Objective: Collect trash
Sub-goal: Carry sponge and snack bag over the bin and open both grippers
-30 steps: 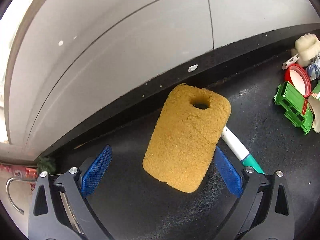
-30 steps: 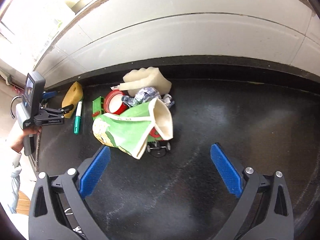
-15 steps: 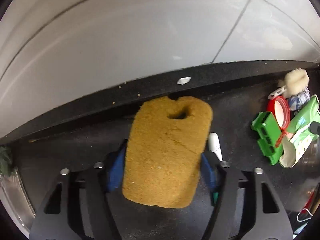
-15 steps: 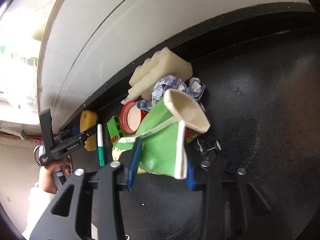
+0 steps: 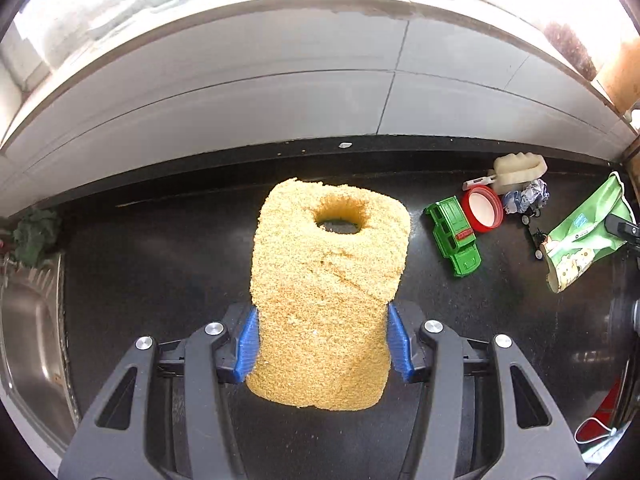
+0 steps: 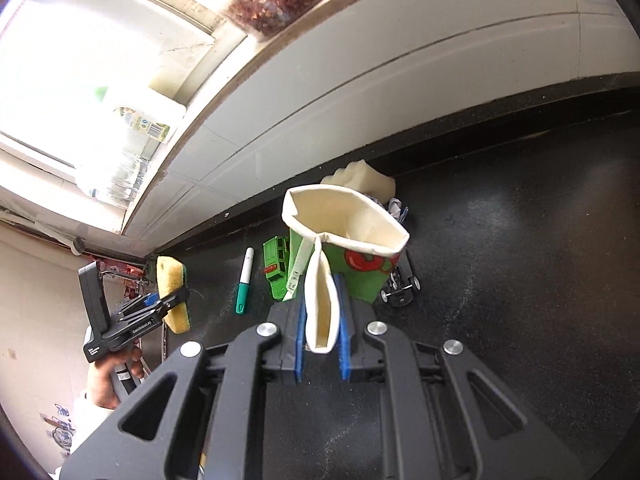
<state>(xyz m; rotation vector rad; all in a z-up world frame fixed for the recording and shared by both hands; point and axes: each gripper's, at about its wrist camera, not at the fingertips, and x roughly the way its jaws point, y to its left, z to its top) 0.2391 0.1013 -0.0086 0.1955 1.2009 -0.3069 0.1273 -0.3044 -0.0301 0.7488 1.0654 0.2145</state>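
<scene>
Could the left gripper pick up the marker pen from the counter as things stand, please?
Probably not: the left gripper is closing on the yellow sponge, so nothing more fits between its jaws, though the marker pen lies uncovered.

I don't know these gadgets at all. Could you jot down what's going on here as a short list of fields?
Setting: black countertop below a white tiled wall
Left hand-held gripper: jaws closing on a yellow sponge, lifted off the counter
Right hand-held gripper: jaws closing on a flattened green snack bag
Left on counter: green toy truck, red lid, white foam piece, crumpled wrapper, green-capped marker
Nearby: steel sink at the left edge
</scene>
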